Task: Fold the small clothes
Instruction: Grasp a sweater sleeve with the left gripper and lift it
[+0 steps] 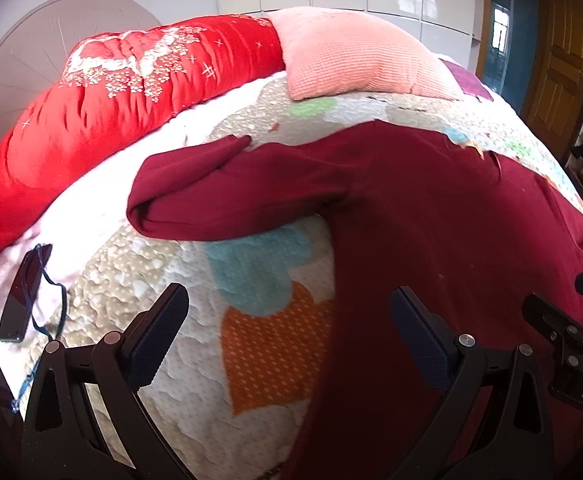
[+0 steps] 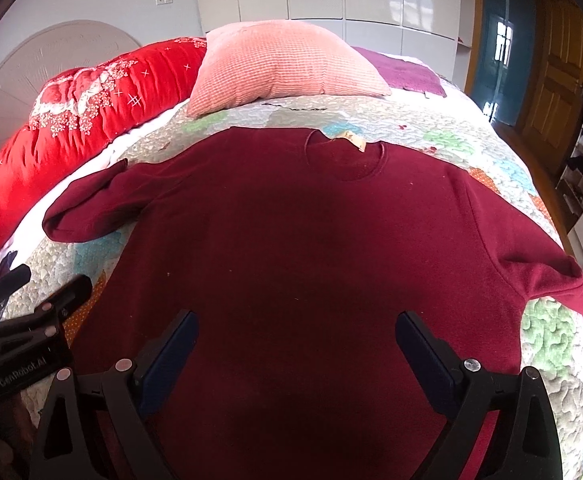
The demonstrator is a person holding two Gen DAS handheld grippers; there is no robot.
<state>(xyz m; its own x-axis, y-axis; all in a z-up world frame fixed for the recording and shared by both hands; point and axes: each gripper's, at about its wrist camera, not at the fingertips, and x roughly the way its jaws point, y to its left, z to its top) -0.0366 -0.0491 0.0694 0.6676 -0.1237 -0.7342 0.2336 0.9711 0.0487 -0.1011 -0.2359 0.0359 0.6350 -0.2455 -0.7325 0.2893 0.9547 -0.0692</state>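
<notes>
Open left tool (image 1: 289, 334) above maroon sweater (image 1: 431, 208), quilt (image 1: 171, 280).

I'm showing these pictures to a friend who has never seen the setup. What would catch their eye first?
Most likely the dark red sweater, spread flat on the patchwork quilt with its neck toward the pillows. Behind it lie a bright red bolster on the left and a pink pillow in the middle. Nearest the cameras, the left claw and the right claw both stand open, holding nothing.

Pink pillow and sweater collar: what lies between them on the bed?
Only bare quilt lies between the pillow and the sweater collar; the right wrist view shows it.
</notes>
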